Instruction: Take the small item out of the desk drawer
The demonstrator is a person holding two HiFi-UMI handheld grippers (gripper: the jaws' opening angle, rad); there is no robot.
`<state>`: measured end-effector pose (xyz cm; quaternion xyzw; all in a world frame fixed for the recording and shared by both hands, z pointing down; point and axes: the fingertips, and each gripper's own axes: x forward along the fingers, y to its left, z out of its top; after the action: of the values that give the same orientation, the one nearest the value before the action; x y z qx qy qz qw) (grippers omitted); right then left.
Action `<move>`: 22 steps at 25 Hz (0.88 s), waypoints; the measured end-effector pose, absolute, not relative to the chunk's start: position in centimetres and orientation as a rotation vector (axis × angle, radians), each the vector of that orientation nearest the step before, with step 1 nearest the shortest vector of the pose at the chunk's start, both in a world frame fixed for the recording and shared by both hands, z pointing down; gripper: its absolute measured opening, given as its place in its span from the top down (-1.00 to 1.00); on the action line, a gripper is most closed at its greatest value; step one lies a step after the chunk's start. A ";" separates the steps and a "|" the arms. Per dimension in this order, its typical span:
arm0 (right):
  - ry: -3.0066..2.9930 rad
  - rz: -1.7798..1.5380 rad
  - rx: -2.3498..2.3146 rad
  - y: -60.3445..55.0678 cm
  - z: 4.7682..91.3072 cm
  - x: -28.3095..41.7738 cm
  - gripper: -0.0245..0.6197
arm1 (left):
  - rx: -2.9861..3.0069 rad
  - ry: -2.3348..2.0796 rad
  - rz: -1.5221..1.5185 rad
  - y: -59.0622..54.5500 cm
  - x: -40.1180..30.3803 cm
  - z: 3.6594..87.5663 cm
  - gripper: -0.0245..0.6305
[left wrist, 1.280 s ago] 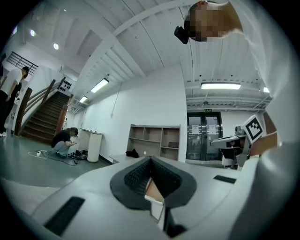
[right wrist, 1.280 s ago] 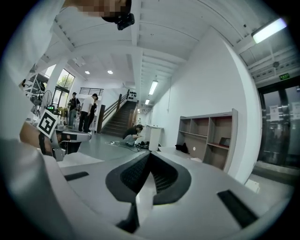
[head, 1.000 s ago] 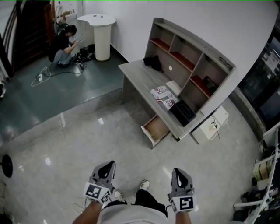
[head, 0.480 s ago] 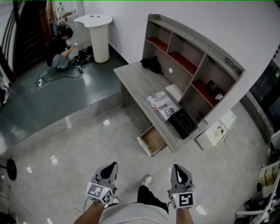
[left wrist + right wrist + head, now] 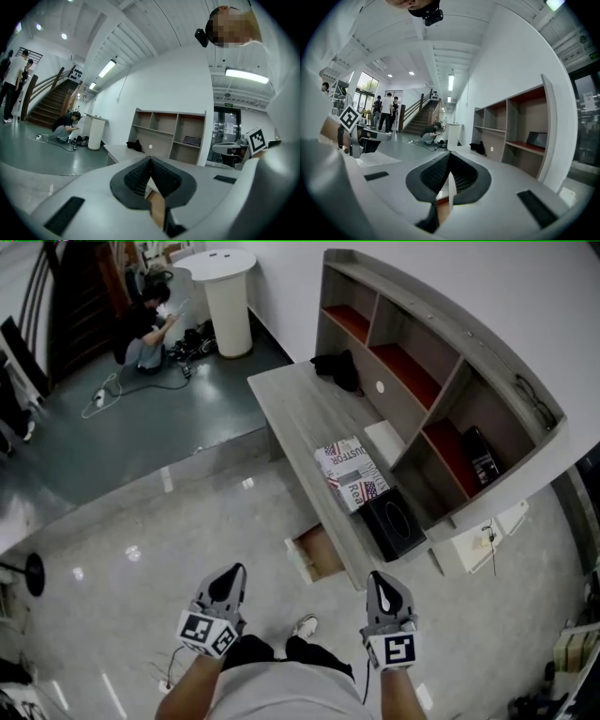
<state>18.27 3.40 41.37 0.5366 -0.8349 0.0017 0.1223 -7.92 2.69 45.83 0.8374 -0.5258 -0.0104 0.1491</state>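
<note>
Floor [image 5: 141, 521] below left gripper [image 5: 231, 576], right gripper [image 5: 383, 581]: both closed, empty.

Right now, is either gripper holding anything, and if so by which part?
Nothing is held. The left gripper and the right gripper each have their jaws closed together with nothing between them, short of the open drawer.

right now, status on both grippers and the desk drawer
Left gripper shut, empty; right gripper shut, empty. Desk drawer open, not yet reached; small item not made out. Nothing seen in the way.

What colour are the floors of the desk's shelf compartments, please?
Red compartment floors, clearest in the head view.
</note>
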 end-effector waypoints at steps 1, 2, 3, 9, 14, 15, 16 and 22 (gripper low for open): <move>-2.447 0.009 1.558 2.7 41.4 18.3 0.86 | 2.399 -1.515 -0.020 2.2 -7.7 46.1 0.87; -2.458 0.010 1.549 2.0 41.5 18.2 0.86 | 2.392 -1.516 -0.010 1.8 -7.6 46.4 0.87; -2.467 0.007 1.538 1.5 41.5 18.1 0.86 | 2.383 -1.515 -0.002 1.4 -7.4 46.8 0.87; -2.456 0.017 1.511 -0.9 42.0 17.3 0.86 | 2.323 -1.458 0.035 -0.8 -6.6 50.4 0.87; -2.383 0.044 1.520 -2.6 44.0 17.2 0.86 | 2.311 -1.393 0.069 -3.4 -6.4 53.9 0.87; -2.370 0.054 1.506 -2.9 44.6 16.9 0.86 | 2.306 -1.385 0.072 -3.9 -6.4 54.4 0.87; -2.360 0.060 1.492 -3.3 45.1 16.7 0.86 | 2.299 -1.374 0.073 -4.3 -6.4 54.9 0.87; -2.325 0.094 1.462 -5.3 47.7 15.5 0.86 | 2.237 -1.309 0.121 -5.7 -5.5 59.9 0.87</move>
<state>15.49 -5.27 47.66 0.5217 -0.8297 0.0336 0.1956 -5.52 -5.72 59.90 0.8301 -0.4857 0.0449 0.2701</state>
